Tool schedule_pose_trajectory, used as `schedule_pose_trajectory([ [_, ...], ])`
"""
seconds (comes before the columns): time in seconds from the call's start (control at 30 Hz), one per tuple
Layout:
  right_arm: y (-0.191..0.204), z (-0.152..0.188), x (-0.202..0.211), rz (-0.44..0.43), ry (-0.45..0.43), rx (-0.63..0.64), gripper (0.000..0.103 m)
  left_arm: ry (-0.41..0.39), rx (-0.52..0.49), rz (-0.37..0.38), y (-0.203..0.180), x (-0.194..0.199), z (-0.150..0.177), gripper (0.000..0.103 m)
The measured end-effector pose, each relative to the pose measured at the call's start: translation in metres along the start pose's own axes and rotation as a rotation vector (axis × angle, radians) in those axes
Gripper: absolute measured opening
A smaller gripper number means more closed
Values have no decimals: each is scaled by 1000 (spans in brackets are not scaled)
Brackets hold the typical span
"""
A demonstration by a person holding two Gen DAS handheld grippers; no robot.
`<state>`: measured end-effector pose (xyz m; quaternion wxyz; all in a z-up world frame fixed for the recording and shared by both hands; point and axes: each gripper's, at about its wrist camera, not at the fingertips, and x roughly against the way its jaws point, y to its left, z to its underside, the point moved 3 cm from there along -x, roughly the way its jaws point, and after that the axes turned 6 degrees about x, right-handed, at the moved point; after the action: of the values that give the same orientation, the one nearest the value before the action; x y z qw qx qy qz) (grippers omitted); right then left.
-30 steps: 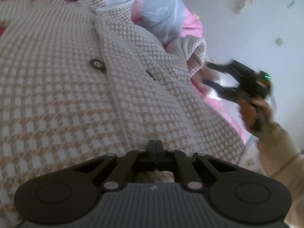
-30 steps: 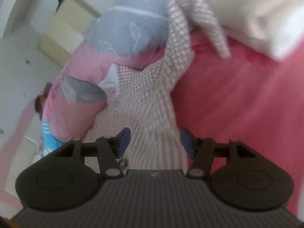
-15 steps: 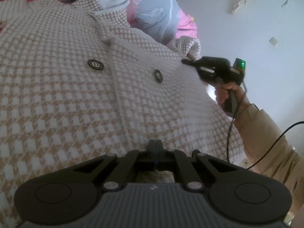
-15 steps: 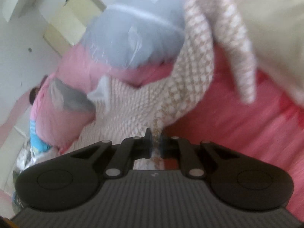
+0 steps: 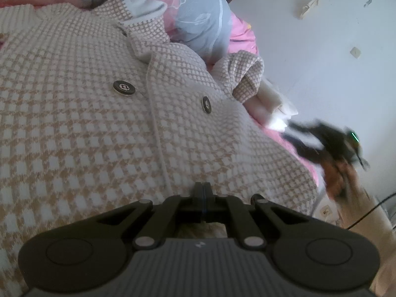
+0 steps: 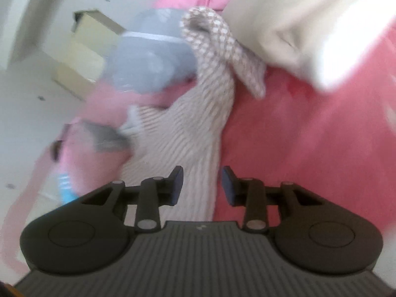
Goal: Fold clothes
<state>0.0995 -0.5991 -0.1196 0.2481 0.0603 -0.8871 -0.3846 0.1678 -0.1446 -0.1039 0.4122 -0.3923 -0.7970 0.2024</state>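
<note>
A beige-and-white checked jacket with dark buttons lies spread front-up on the bed. My left gripper is shut on its near hem, with fleecy lining showing below the fingers. The sleeve is bunched at the far right. In the right wrist view the jacket runs up to that sleeve, which curls over. My right gripper hovers over the jacket's edge; its jaws are opening and the pads touch nothing. From the left wrist view it is a blur off the bed's right side.
A pink sheet covers the bed. A grey and pink quilt lies beyond the collar, and a cream pillow sits by the sleeve. A hand and beige sleeve hold the right gripper. A pale cabinet stands against the white wall.
The right gripper shut near the jacket's sleeve, then opened again and drew back down and to the right, away from it. The left gripper kept still and shut.
</note>
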Motion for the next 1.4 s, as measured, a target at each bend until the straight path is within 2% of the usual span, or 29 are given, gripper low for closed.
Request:
schedule_pose_trajectory([
  [0.03,1,18,18,3,-16,12,33,1,4,-2,0,0,0,3],
  [0.1,11,58,56,42,-58,119,33,3,14,-6,-1,1,0,3],
  [0.23,30,122,107,99,-60,336,33,-3,36,-22,-4,0,-2,3],
  [0.33,18,147,135,46,-46,231,33,-9,50,-34,-4,0,-1,3],
  [0.53,22,154,134,-36,2,189,35,-19,46,-66,-9,1,1,3],
  [0.57,30,150,130,-52,13,224,38,-21,44,-68,-9,1,1,3],
  [0.6,37,146,125,-59,20,262,49,-23,45,-68,-9,1,1,3],
  [0.63,44,141,121,-65,27,300,55,-27,49,-68,-9,1,2,3],
  [0.67,51,136,114,-60,37,343,56,-32,55,-68,-8,1,2,3],
  [0.73,62,130,98,-56,75,417,59,-41,66,-65,-6,2,4,3],
  [0.8,64,128,78,-31,154,433,64,-46,72,-63,-5,2,4,3],
  [0.87,62,130,59,15,250,430,64,-50,72,-62,-5,2,5,3],
  [0.9,59,133,50,45,304,419,55,-52,71,-62,-5,2,5,3],
  [0.93,59,136,54,34,321,389,32,-54,70,-61,-5,2,5,3],
  [1.0,57,142,60,12,354,328,13,-57,70,-57,-5,3,6,3],
  [1.03,57,142,68,-20,334,286,7,-58,71,-56,-5,3,6,3],
  [1.1,57,140,89,-98,293,197,7,-58,71,-55,-5,2,6,3],
  [1.17,49,139,98,-72,265,156,6,-56,69,-56,-5,2,5,3],
  [1.3,5,139,111,110,242,24,5,-59,69,-53,-5,3,6,3],
  [1.4,0,129,127,98,177,-58,8,-61,69,-49,-4,4,6,3],
])
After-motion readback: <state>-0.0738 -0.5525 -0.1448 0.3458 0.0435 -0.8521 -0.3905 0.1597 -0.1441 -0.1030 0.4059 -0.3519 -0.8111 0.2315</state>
